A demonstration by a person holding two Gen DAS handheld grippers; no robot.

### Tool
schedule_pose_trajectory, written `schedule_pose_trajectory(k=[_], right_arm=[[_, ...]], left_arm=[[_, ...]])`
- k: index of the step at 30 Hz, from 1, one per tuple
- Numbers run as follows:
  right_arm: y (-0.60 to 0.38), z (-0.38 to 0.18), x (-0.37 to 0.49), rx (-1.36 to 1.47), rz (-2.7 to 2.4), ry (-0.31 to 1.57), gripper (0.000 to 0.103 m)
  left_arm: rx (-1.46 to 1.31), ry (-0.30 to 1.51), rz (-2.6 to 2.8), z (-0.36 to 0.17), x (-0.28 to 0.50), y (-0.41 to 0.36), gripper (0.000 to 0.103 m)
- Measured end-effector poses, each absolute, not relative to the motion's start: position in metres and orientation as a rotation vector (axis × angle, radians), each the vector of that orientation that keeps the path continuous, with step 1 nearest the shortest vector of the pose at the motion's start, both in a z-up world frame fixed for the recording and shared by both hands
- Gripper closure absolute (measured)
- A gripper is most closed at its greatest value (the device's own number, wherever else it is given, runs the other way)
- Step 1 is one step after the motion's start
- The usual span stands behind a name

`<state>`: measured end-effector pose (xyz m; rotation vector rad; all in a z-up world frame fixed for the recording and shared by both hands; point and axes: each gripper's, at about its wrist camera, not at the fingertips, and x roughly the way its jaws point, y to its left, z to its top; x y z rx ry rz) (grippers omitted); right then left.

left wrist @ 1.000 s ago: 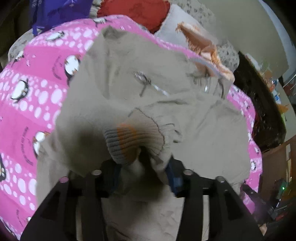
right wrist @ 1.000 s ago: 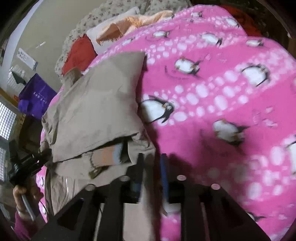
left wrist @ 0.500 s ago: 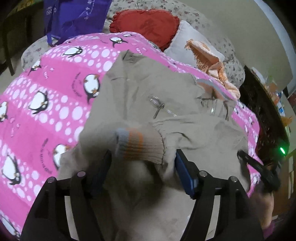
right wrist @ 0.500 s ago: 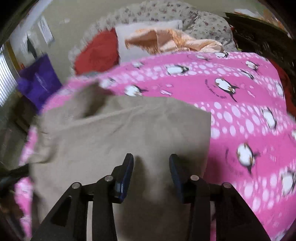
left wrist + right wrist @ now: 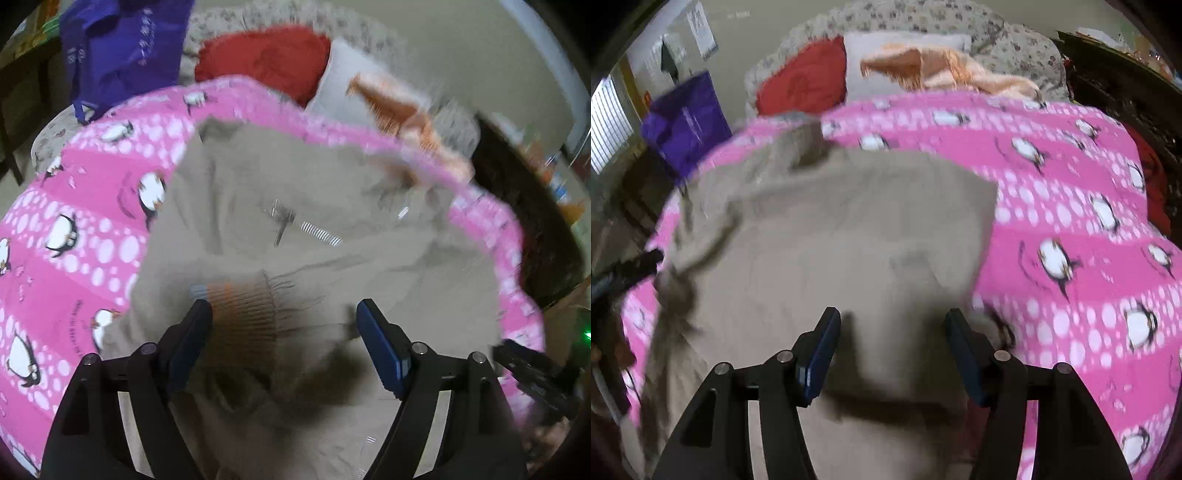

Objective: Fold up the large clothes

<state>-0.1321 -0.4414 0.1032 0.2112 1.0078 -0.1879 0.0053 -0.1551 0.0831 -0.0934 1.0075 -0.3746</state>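
Note:
A large beige jacket lies on the pink penguin blanket, with its zipper pull showing and one sleeve folded across the body. The sleeve's ribbed cuff, striped orange and blue, lies flat just ahead of my left gripper, which is open and empty above it. In the right wrist view the jacket's smooth folded panel fills the middle. My right gripper is open and empty over that panel, near its right edge.
A red cushion, a white pillow with an orange fringed cloth and a purple bag sit at the bed's far end. Dark furniture stands to the right. The right gripper shows at the left view's lower right.
My left gripper let go of the cuff and opened wide; the cuff now lies on the jacket. My right gripper released the jacket edge, opened and rose over the folded panel.

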Motion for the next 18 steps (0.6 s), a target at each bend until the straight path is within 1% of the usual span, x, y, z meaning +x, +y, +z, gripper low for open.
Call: schedule_pose_trajectory(k=[2, 3, 4, 6, 11, 15, 18], right_arm=[[-0.443, 0.080, -0.131, 0.173, -0.243, 1.085, 0.043], [-0.446, 0.069, -0.130, 0.184, -0.246, 1.118, 0.045], [-0.450, 0.064, -0.131, 0.220, -0.235, 1.136, 0.045], [-0.456, 0.076, -0.140, 0.284, -0.234, 1.110, 0.043], [-0.451, 0.122, -0.143, 0.264, -0.228, 0.936, 0.042], [-0.448, 0.114, -0.103, 0.291, -0.179, 0.933, 0.043], [-0.451, 0.093, -0.076, 0.279, -0.242, 0.977, 0.043]], left_arm=[[-0.045, 1.036, -0.324, 0.065, 0.016, -0.164, 0.023], [-0.035, 1.061, -0.299, 0.056, 0.023, -0.165, 0.023], [-0.041, 1.081, -0.287, 0.052, 0.027, -0.164, 0.023], [-0.080, 1.092, -0.297, 0.055, 0.030, -0.158, 0.023], [-0.123, 1.057, -0.321, 0.076, 0.021, -0.143, 0.023], [-0.099, 1.037, -0.328, 0.084, 0.010, -0.141, 0.023], [-0.058, 1.038, -0.315, 0.078, 0.009, -0.145, 0.023]])
